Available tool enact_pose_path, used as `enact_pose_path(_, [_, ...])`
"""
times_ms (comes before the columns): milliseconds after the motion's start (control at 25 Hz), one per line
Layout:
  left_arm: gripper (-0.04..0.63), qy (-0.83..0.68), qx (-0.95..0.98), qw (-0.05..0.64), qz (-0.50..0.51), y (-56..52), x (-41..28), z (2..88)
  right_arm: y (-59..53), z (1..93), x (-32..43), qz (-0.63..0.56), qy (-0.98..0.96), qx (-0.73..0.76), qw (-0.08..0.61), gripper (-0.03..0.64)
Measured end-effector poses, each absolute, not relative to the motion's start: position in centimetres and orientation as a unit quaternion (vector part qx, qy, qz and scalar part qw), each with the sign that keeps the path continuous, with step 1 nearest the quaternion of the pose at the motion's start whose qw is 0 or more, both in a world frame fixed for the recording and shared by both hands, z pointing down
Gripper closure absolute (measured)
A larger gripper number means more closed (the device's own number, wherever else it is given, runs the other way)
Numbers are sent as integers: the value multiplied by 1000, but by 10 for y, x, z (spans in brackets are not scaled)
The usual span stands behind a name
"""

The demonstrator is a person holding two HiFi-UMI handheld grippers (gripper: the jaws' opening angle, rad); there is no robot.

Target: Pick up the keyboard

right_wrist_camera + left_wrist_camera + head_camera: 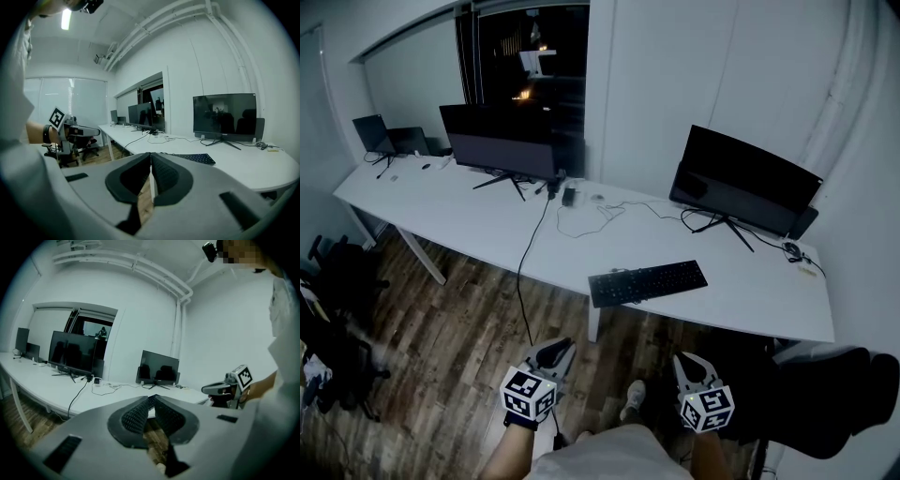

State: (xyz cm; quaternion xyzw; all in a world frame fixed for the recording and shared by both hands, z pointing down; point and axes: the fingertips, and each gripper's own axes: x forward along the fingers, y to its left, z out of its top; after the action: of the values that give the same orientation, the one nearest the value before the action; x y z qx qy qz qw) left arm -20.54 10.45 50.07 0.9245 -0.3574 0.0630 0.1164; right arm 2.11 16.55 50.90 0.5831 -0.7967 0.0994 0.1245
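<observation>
My left gripper (560, 347) and right gripper (683, 360) are both pinched together, empty. The keyboard (648, 282) sits ahead on the desk (487, 234), well apart.

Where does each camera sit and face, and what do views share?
Head view: head-mounted, looks down at flat black keyboard, long white desk; left gripper, right gripper show.
Left gripper view: along its shut jaws toward desk; right gripper shows.
Right gripper view: along its shut jaws toward keyboard; left gripper shows.
All share the desk.
</observation>
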Motion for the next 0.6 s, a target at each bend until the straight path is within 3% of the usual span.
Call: enact_pose_path(600, [563, -387, 901, 152, 122, -31, -126, 540, 1, 543, 96, 127, -825, 532, 143, 560])
